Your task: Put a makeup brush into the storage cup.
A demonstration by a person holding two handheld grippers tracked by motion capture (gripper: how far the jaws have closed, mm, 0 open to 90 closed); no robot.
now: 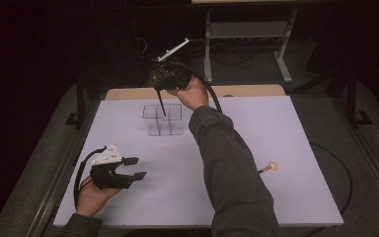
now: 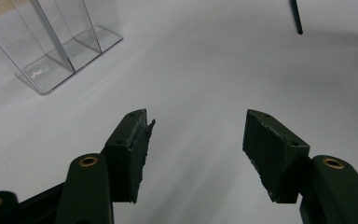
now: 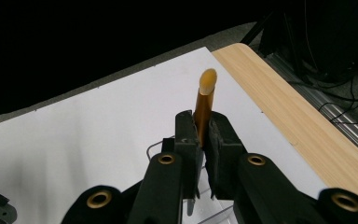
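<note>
A clear plastic organiser (image 1: 150, 112) with several compartments stands on the white table, towards the far side. Right above it my right gripper (image 1: 159, 88) is shut on a slim brush (image 1: 162, 103) whose black handle points down into the organiser. In the right gripper view the jaws (image 3: 204, 128) clamp the brush's amber neck (image 3: 203, 105), and its tan tip sticks up. My left gripper (image 1: 135, 168) rests low at the near left, open with nothing in it. In the left gripper view (image 2: 196, 135) the organiser (image 2: 51, 46) and the handle's end (image 2: 297, 16) lie ahead.
A second brush (image 1: 269, 168) with a round tan head lies on the table at the right. A wooden strip (image 1: 246, 90) runs along the table's far edge. Beyond it are a metal stand (image 1: 246, 29) and cables on the dark floor.
</note>
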